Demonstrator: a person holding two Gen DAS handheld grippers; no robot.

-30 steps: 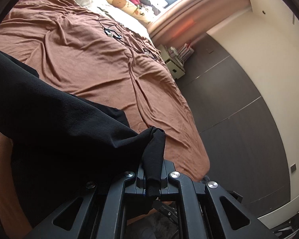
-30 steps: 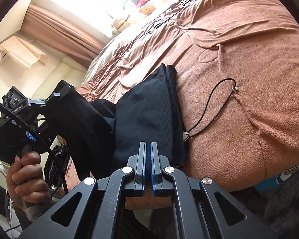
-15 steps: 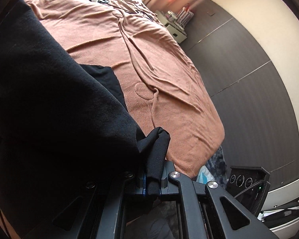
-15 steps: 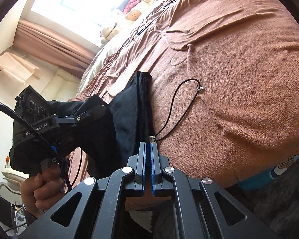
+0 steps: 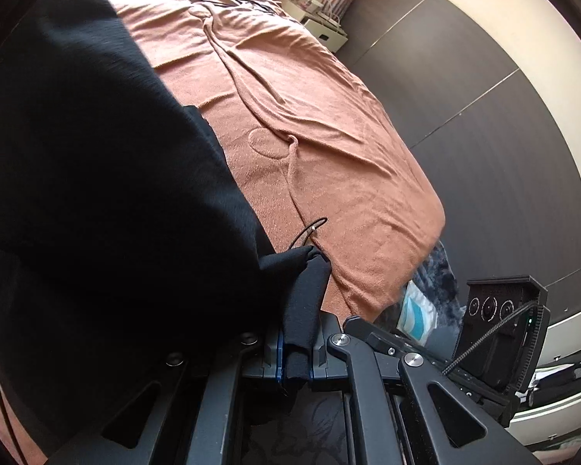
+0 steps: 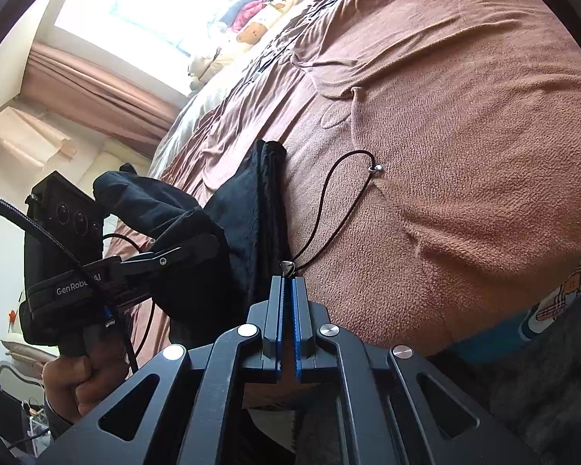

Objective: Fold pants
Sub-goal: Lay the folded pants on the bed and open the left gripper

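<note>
here the left claw (image 5: 295, 352) is clamped on a bunched fold of the black pants (image 5: 97, 193), the cloth squeezed between its two blue-edged fingers (image 5: 278, 348) and rising out of them in a soft rounded hump. from that pinch the fabric spreads up and to the left as one wide dark sheet that fills most of the left view, matte and almost featureless, with a straight edge running down toward the claw. the right claw (image 6: 286, 310) has its two fingers (image 6: 299, 310) drawn nearly together with only a thin slit between them, and nothing is caught there; its tips sit just beside the near end of the pants (image 6: 259, 209), close to a small metal tip on the drawstring (image 6: 329, 209). seen from the right, the pants lie on the brown blanket (image 6: 464, 135) near the edge of the bed, the part on the bed stacked in several flat layers with neat parallel edges, while the other part is lifted off and draped over the left claw (image 6: 182, 250), which one hand (image 6: 77, 383) grips by the handle. there is one pair of pants, one thin black drawstring looping out across the blanket with two metal ends showing, and two claws. further off, one bright window (image 6: 166, 4) with a brown curtain (image 6: 97, 93) stands beyond the bed.
</note>
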